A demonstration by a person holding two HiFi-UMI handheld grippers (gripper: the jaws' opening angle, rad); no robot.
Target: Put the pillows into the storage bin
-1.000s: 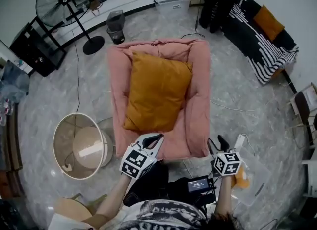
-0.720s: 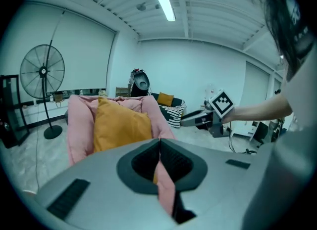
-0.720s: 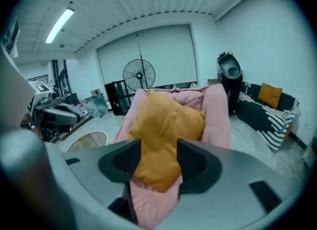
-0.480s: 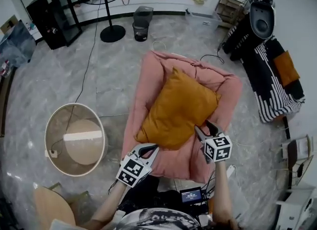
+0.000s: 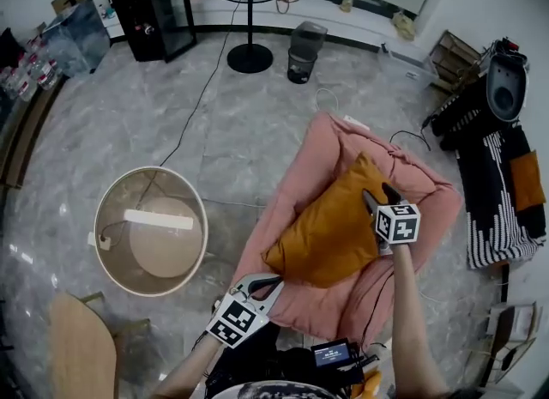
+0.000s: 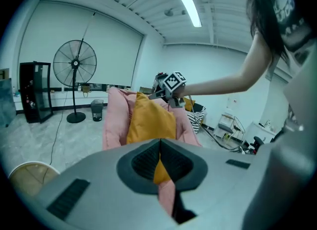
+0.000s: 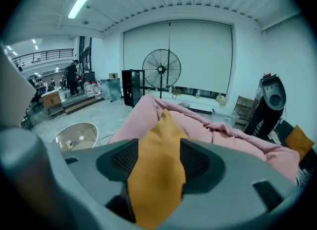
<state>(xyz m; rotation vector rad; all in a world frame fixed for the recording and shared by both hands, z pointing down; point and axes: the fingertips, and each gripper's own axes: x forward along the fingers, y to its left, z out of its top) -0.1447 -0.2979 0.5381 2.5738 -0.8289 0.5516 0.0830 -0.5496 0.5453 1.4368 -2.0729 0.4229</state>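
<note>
Orange pillow (image 5: 330,230) on the pink cushion (image 5: 317,166) looks soft and light; pinch a corner. Right gripper (image 5: 380,193) jaws have just been opening, pillow between them, unpinched; left gripper (image 5: 273,284) is closed, empty.

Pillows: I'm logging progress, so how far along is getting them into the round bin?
Done: nothing yet; the round bin holds no pillow. In hand: the orange pillow lies on the pink cushion, its corner between the right gripper's jaws, which have just been opening. The left gripper's jaws are together, empty. Left: grip, carry and drop the pillows into the bin.
</note>
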